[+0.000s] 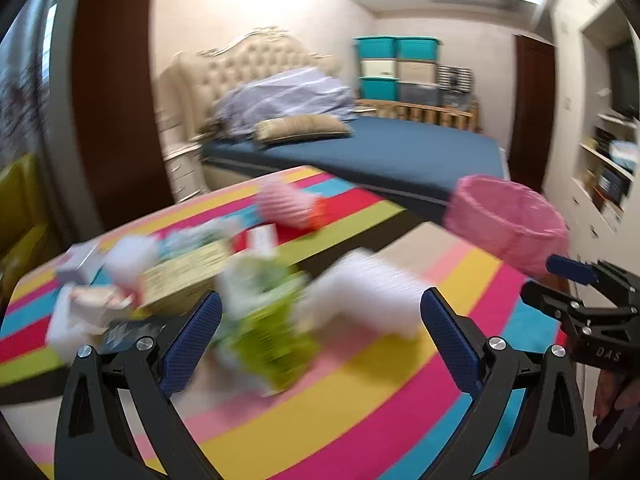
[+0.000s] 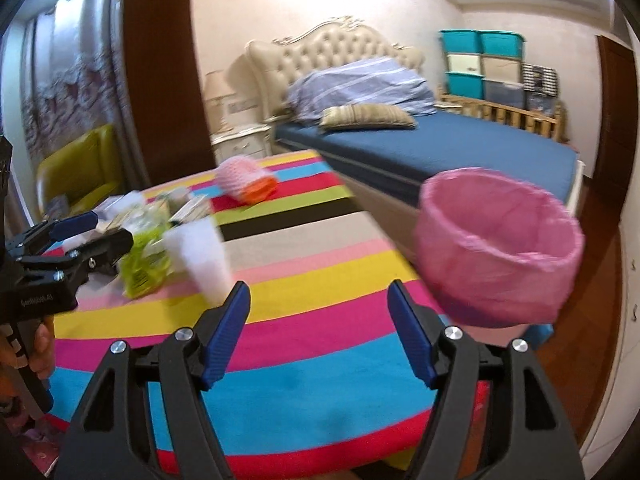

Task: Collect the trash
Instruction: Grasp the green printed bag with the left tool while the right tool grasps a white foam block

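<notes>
While both views are smeared by motion, my left tool shows its blue pads spread wide apart with nothing clamped between them; a green wrapper and a white paper cup lie on the table just ahead of the gap. My right tool likewise stands with its two pads apart and holds nothing, poised above the striped cloth that covers the table.

Trash is gathered at the table's far left part: the green wrapper, the white paper cup beside it and touching or nearly so, a flat yellowish carton behind them, and crumpled white paper further left. A pink mesh sleeve with an orange end lies apart, near the far edge.

The pink-lined bin sits at the table's right side, its mouth turned toward the camera; whether it rests on the table or just beyond its edge cannot be told. Behind the table stands a bed with a blue sheet.
</notes>
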`<state>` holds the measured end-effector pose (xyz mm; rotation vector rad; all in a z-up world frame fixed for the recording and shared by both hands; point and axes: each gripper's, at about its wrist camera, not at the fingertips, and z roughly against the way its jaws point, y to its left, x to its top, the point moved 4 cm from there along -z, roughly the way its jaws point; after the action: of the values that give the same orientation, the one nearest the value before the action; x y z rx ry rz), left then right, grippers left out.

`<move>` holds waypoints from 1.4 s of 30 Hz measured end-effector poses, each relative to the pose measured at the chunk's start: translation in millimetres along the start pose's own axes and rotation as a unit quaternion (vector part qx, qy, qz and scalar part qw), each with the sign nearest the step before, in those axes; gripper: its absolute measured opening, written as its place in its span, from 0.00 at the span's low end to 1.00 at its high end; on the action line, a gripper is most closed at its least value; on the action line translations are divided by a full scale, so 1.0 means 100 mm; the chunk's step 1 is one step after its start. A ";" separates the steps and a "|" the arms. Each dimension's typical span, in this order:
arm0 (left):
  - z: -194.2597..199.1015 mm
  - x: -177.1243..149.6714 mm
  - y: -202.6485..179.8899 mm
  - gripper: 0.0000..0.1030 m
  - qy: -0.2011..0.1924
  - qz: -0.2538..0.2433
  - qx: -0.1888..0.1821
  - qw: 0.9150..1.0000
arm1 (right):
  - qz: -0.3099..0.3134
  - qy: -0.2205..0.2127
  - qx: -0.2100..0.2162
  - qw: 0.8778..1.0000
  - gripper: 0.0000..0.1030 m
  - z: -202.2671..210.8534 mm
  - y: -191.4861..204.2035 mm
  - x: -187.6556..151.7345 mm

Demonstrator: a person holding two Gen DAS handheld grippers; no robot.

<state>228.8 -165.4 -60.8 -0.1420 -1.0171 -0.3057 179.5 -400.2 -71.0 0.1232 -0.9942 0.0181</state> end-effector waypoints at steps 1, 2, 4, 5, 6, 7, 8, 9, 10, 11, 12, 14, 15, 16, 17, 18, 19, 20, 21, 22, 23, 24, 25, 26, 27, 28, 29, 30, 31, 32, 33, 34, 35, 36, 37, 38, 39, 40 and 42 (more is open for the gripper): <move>0.02 -0.04 0.12 0.91 0.004 0.010 0.003 1.000 | 0.005 0.003 0.003 1.000 0.67 -0.03 0.07 0.00; 0.03 -0.08 0.21 0.91 0.008 0.018 0.006 1.000 | 0.011 0.006 0.008 1.000 0.67 -0.06 0.15 0.00; 0.05 -0.14 0.32 0.91 0.013 0.026 0.009 1.000 | 0.016 0.011 0.017 1.000 0.67 -0.11 0.27 -0.03; 0.07 -0.17 0.37 0.91 0.014 0.029 0.010 0.999 | 0.019 0.014 0.021 0.999 0.67 -0.14 0.33 -0.03; 0.09 -0.21 0.41 0.91 0.014 0.029 0.013 0.999 | 0.023 0.017 0.024 0.999 0.69 -0.16 0.38 -0.03; 0.11 -0.24 0.41 0.91 0.015 0.028 0.017 0.999 | 0.025 0.018 0.025 0.999 0.71 -0.18 0.43 -0.04; 0.11 -0.27 0.44 0.91 0.016 0.027 0.023 0.999 | 0.027 0.019 0.027 0.999 0.71 -0.19 0.47 -0.04; 0.12 -0.30 0.47 0.91 0.018 0.026 0.027 0.999 | 0.030 0.022 0.029 0.999 0.71 -0.22 0.52 -0.03; 0.12 -0.30 0.47 0.91 0.020 0.026 0.027 0.999 | 0.033 0.025 0.030 0.999 0.71 -0.25 0.55 -0.01; 0.12 -0.31 0.49 0.91 0.022 0.028 0.027 0.999 | 0.036 0.029 0.031 0.998 0.71 -0.29 0.59 0.00; 0.12 -0.32 0.49 0.91 0.023 0.029 0.027 0.999 | 0.041 0.032 0.032 0.998 0.71 -0.33 0.62 0.01; 0.12 -0.33 0.52 0.91 0.024 0.031 0.025 0.999 | 0.048 0.041 0.032 0.998 0.71 -0.42 0.68 0.04; 0.13 -0.33 0.52 0.91 0.023 0.031 0.027 0.999 | 0.050 0.045 0.031 0.997 0.71 -0.46 0.70 0.04; 0.12 -0.33 0.52 0.91 0.022 0.030 0.030 0.999 | 0.052 0.049 0.031 0.997 0.71 -0.53 0.73 0.06; 0.12 -0.33 0.54 0.91 0.023 0.028 0.032 0.999 | 0.054 0.053 0.032 0.997 0.71 -0.58 0.75 0.07; 0.11 -0.34 0.55 0.91 0.025 0.029 0.033 0.999 | 0.057 0.060 0.032 0.996 0.71 -0.66 0.77 0.09; 0.10 -0.34 0.56 0.91 0.026 0.031 0.033 0.999 | 0.058 0.064 0.031 0.996 0.71 -0.70 0.78 0.10; 0.11 -0.36 0.58 0.91 0.026 0.034 0.033 0.999 | 0.058 0.071 0.029 0.995 0.71 -0.77 0.80 0.10; 0.11 -0.37 0.59 0.91 0.026 0.036 0.032 0.998 | 0.059 0.081 0.025 0.995 0.71 -0.83 0.82 0.11; 0.11 -0.38 0.59 0.91 0.026 0.037 0.031 0.998 | 0.061 0.086 0.022 0.994 0.71 -0.87 0.84 0.12; 0.10 -0.39 0.60 0.91 0.027 0.038 0.032 0.998 | 0.064 0.089 0.023 0.994 0.71 -0.90 0.86 0.14; 0.10 -0.40 0.61 0.91 0.028 0.038 0.033 0.998 | 0.066 0.090 0.026 0.993 0.71 -0.91 0.89 0.15; 0.09 -0.40 0.61 0.91 0.029 0.040 0.033 0.998 | 0.068 0.091 0.027 0.993 0.71 -0.92 0.91 0.17; 0.08 -0.40 0.61 0.91 0.030 0.042 0.031 0.998 | 0.073 0.091 0.028 0.993 0.71 -0.93 0.94 0.19; 0.08 -0.40 0.62 0.91 0.031 0.043 0.030 0.998 | 0.078 0.090 0.027 0.992 0.71 -0.95 0.96 0.20; 0.08 -0.41 0.61 0.91 0.031 0.044 0.029 0.998 | 0.082 0.091 0.027 0.992 0.71 -0.96 0.98 0.20; 0.08 -0.41 0.60 0.91 0.031 0.042 0.029 0.998 | 0.084 0.093 0.027 0.992 0.71 -0.98 0.99 0.20; 0.07 -0.41 0.59 0.91 0.031 0.040 0.029 0.998 | 0.084 0.095 0.028 0.992 0.71 -1.01 1.00 0.20; 0.06 -0.42 0.58 0.91 0.033 0.037 0.030 0.998 | 0.084 0.097 0.029 0.991 0.70 -1.02 1.00 0.18; 0.06 -0.42 0.57 0.91 0.033 0.036 0.030 0.998 | 0.085 0.098 0.030 0.991 0.64 -1.03 1.00 0.18; 0.05 -0.43 0.56 0.91 0.035 0.036 0.029 0.998 | 0.088 0.095 0.030 0.991 0.36 -1.02 1.00 0.17; 0.04 -0.43 0.56 0.91 0.037 0.036 0.028 0.998 | 0.091 0.095 0.029 0.991 0.36 -1.02 1.01 0.16; 0.03 -0.43 0.55 0.91 0.039 0.038 0.025 0.998 | 0.092 0.090 0.027 0.991 0.35 -0.99 1.00 0.16; 0.02 -0.43 0.55 0.91 0.040 0.038 0.024 0.998 | 0.091 0.081 0.031 0.992 0.34 -0.95 0.99 0.16; 0.01 -0.43 0.55 0.91 0.041 0.039 0.023 0.998 | 0.090 0.074 0.034 0.993 0.34 -0.92 0.99 0.16; -0.01 -0.43 0.54 0.91 0.043 0.040 0.020 0.998 | 0.090 0.067 0.035 0.993 0.34 -0.88 0.98 0.17; -0.03 -0.43 0.53 0.91 0.045 0.041 0.016 0.998 | 0.090 0.058 0.031 0.994 0.33 -0.82 0.95 0.18; -0.05 -0.42 0.52 0.91 0.046 0.042 0.012 0.998 | 0.089 0.053 0.027 0.994 0.33 -0.79 0.93 0.19; -0.08 -0.41 0.49 0.91 0.047 0.038 0.006 0.998 | 0.078 0.040 0.020 0.996 0.33 -0.70 0.86 0.21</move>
<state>230.8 -113.5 -98.5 -0.1539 -0.9186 -0.2341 243.0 -308.3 -83.4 0.0815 -0.9218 0.1853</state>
